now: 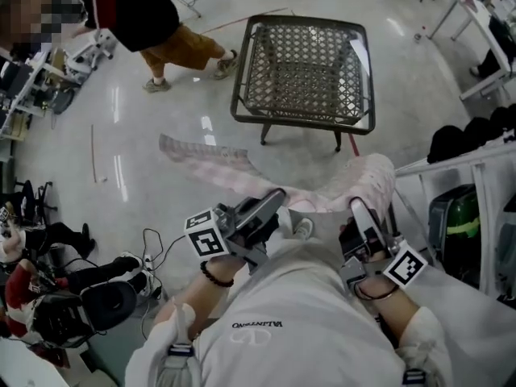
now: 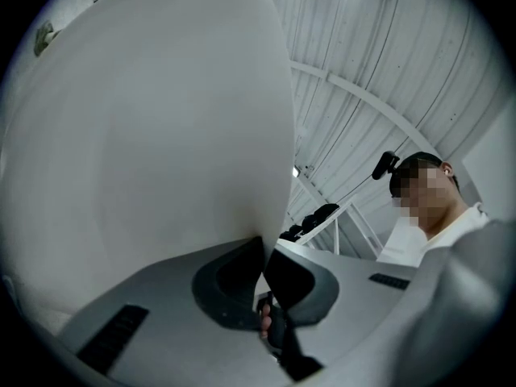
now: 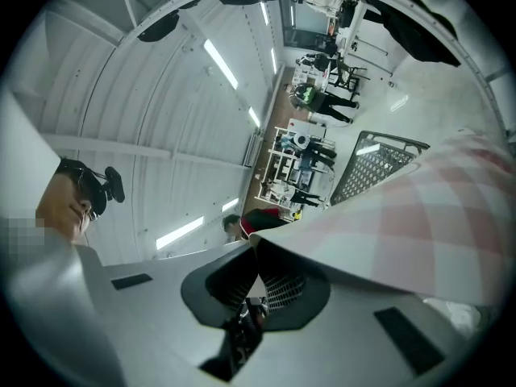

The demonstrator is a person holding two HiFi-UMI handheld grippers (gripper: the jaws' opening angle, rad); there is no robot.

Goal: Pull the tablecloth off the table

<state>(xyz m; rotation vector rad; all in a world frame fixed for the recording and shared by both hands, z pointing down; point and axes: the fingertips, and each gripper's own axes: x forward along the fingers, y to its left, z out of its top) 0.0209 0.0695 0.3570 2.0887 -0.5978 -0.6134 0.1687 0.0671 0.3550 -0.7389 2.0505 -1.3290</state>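
The 2 grippers, left gripper point(image 1: 272, 200) and right gripper point(image 1: 359, 210), are each pinching a fold of the pink checked tablecloth point(image 1: 211, 156). It is lying wholly off the lattice table point(image 1: 242, 71), trailing across the floor point(image 1: 161, 95), so the task looks essentially done.

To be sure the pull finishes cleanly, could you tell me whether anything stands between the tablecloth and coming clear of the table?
Nothing visible does. The tablecloth is already off the bare lattice table and trails on the floor in front of it, clamped in the left gripper and right gripper.
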